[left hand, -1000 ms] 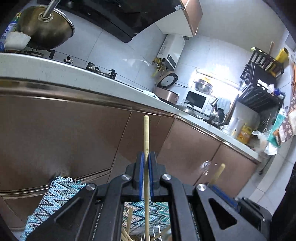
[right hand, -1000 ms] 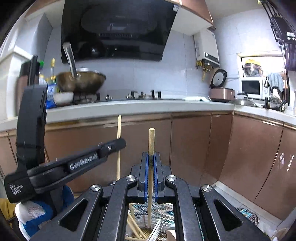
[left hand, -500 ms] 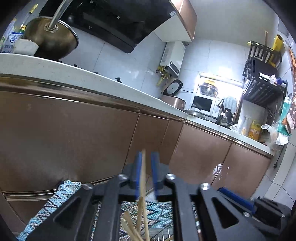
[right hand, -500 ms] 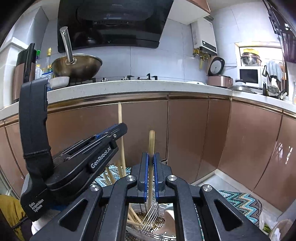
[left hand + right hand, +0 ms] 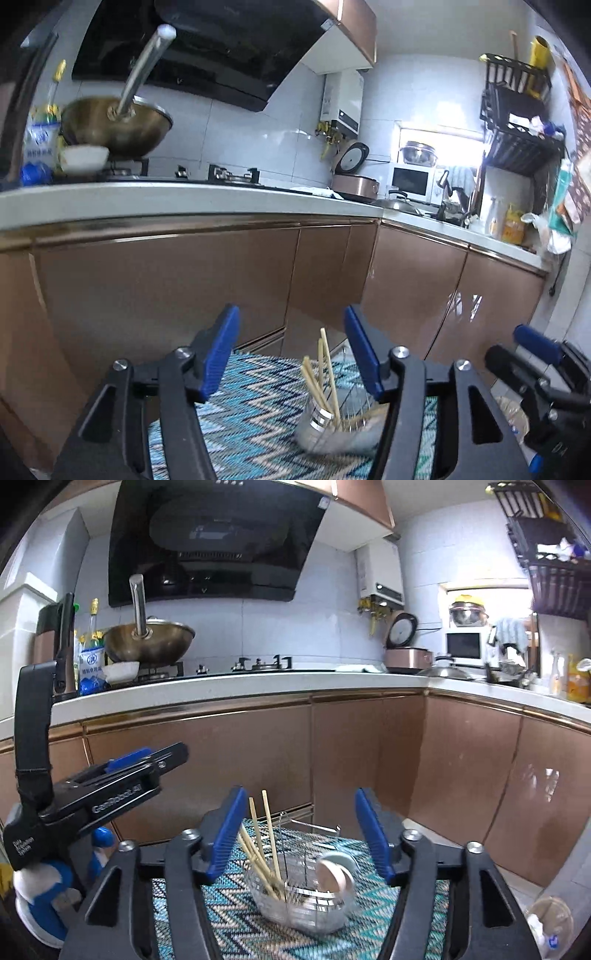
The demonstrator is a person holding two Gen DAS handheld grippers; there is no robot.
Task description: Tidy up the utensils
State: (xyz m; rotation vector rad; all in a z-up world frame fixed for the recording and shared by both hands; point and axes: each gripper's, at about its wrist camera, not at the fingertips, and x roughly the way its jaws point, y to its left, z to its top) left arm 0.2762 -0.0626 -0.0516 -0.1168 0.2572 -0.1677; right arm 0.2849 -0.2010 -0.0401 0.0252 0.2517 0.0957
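Several wooden chopsticks (image 5: 263, 843) stand leaning in a wire utensil basket (image 5: 306, 912) on a blue zigzag mat (image 5: 225, 893). Two small round dishes (image 5: 332, 875) sit in the basket's right part. My right gripper (image 5: 300, 834) hangs back above the basket, its jaws opening with nothing between the blue pads. The left wrist view has the same chopsticks (image 5: 322, 373) in the basket (image 5: 332, 428). My left gripper (image 5: 291, 354) is opening too and holds nothing. Each gripper shows in the other's view: the left gripper (image 5: 162, 758) at the left, the right gripper (image 5: 535, 345) at the far right.
Brown cabinet doors (image 5: 236, 760) rise right behind the mat under a white counter (image 5: 258, 681). On the counter are a wok (image 5: 147, 638), a gas hob (image 5: 258, 662), a rice cooker (image 5: 406, 653) and a microwave (image 5: 463, 644). A dark wall rack (image 5: 517, 122) hangs at the right.
Both grippers were shut on upright chopsticks. They have let go, the chopsticks now stand in the basket, and both grippers have drawn back with jaws spread.
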